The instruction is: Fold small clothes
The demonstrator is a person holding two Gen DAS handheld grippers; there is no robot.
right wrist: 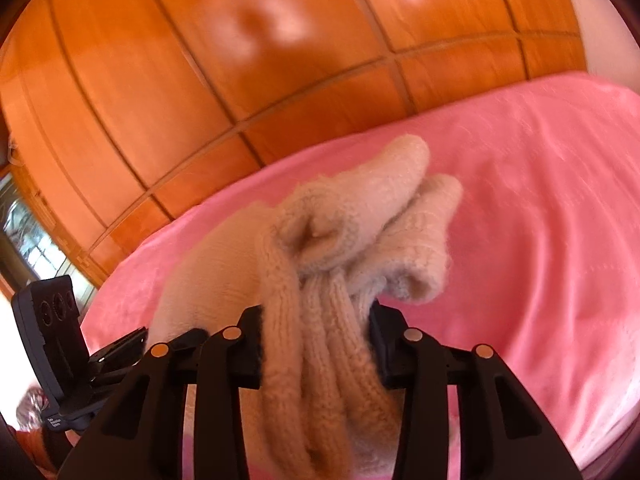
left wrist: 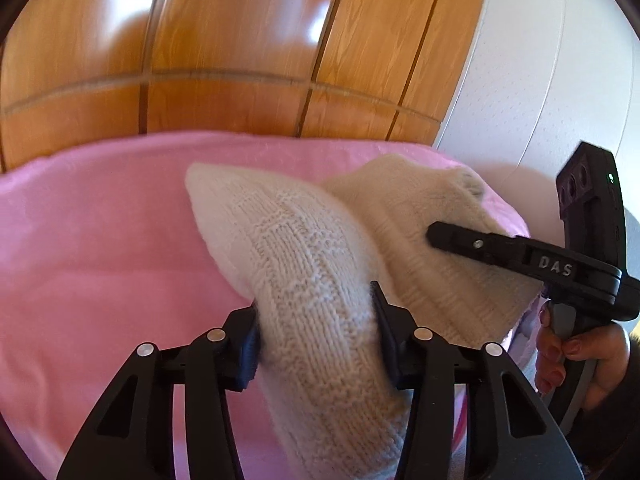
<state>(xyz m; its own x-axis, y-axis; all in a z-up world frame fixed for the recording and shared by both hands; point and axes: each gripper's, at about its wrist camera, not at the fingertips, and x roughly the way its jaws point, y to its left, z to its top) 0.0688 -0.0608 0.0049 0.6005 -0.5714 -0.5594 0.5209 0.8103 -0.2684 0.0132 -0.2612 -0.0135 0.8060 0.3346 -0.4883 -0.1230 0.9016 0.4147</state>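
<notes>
Cream knitted socks (left wrist: 320, 280), lifted just above a pink blanket (left wrist: 100, 240), wooden panelled wall (left wrist: 240, 40) behind. Left gripper (left wrist: 316, 336) clamped onto a sock, both pads pressed into the knit. Right gripper (right wrist: 316, 344) likewise closed on a bunched, ribbed part of the knitwear (right wrist: 320, 280), toes pointing away. "DAS" readable in pale letters on the right gripper's body (left wrist: 554, 266) in the left wrist view. Right hand (left wrist: 576, 360) wrapped round its grey handle, fingers curled, at the far right edge.
</notes>
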